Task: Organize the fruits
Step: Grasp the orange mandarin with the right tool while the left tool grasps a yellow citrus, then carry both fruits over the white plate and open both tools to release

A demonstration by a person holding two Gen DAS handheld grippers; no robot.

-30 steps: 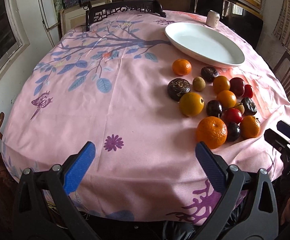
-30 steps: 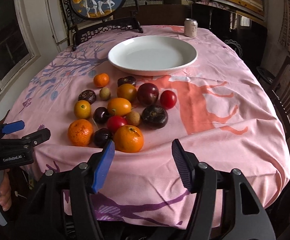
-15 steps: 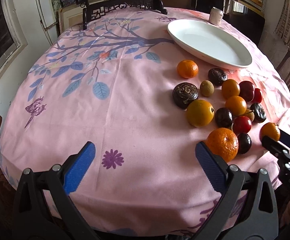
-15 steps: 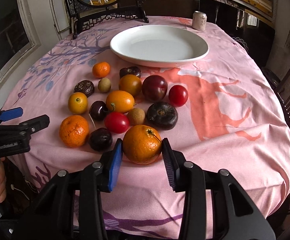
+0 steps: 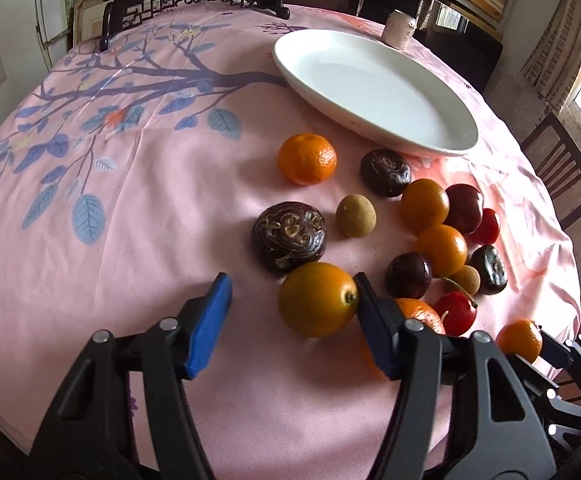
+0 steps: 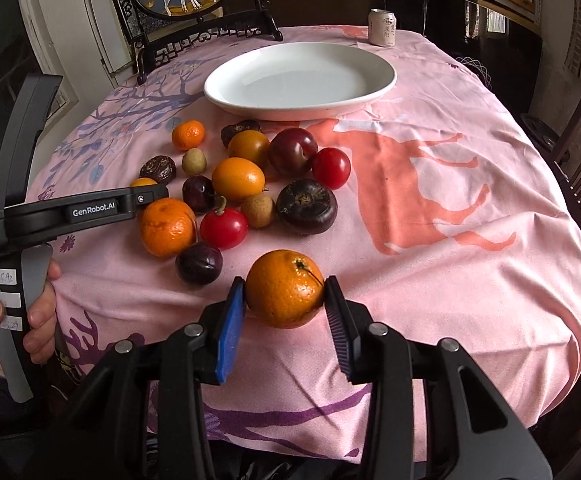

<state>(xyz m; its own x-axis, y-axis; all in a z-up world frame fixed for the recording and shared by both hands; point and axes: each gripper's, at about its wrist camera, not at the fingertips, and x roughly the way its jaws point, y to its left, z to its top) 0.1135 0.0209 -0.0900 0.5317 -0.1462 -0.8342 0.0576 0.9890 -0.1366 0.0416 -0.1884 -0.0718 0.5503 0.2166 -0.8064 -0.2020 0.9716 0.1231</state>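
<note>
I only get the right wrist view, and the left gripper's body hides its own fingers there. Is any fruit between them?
Observer: Yes. A yellow-orange fruit sits between the fingers of the left gripper, and they are closing.
Operator: Are both fingers on it?
Observer: No. One finger meets its stem end. The other finger stands clear, with pink cloth showing in the gap.
Operator: Anything crowding it?
Observer: The wrinkled dark fruit lies right against its far side and looks to touch it.
</note>
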